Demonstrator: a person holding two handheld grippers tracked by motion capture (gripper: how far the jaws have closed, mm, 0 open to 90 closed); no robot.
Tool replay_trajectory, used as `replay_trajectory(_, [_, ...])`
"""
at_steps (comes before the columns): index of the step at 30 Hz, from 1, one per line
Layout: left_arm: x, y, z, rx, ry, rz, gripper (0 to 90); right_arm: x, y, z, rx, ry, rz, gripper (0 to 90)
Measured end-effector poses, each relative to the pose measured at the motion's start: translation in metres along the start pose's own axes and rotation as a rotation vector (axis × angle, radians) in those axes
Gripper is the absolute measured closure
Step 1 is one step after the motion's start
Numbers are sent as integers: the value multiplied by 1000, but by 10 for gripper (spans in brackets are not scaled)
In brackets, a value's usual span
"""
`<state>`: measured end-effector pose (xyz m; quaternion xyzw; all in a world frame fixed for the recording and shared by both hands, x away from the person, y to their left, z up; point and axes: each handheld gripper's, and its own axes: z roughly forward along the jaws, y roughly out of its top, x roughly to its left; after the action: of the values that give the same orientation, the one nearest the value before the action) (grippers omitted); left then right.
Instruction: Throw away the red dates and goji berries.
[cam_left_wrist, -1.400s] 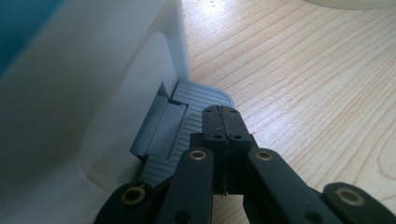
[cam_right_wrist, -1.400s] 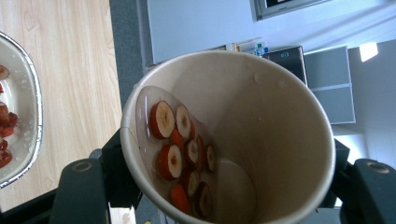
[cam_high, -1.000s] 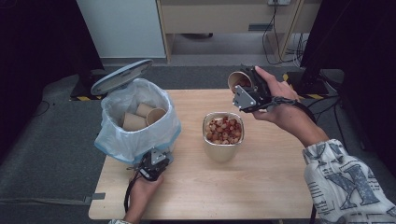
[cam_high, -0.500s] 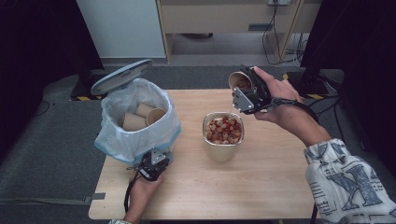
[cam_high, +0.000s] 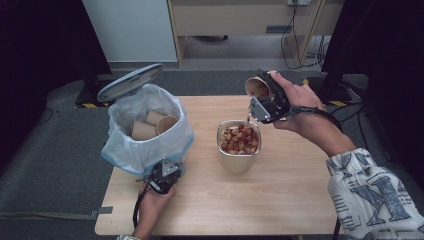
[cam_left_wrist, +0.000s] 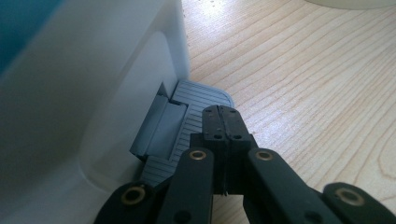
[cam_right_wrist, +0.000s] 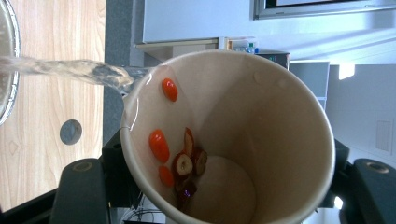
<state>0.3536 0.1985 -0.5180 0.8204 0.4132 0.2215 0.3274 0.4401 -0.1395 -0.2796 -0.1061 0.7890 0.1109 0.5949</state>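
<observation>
Right gripper clamped on a paper cup, tipped sideways above the far right part of the table. Thin stream of water runs off the cup rim toward the metal bowl, which sits mid-table full of red and tan pieces. A few orange berries and fruit slices cling inside the cup. Left gripper jaws together, tips resting on the grey pedal of the white bin; bin lid up, used cups inside the bag
</observation>
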Motion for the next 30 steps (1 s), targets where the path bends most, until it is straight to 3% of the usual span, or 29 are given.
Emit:
replay_trajectory(23, [0, 0, 0, 0, 0, 0, 898, -6, 3, -1, 7, -14, -38, 305])
replay_trajectory(30, [0, 0, 0, 0, -1, 0, 898, -6, 5, -1, 28, -34, -115, 307])
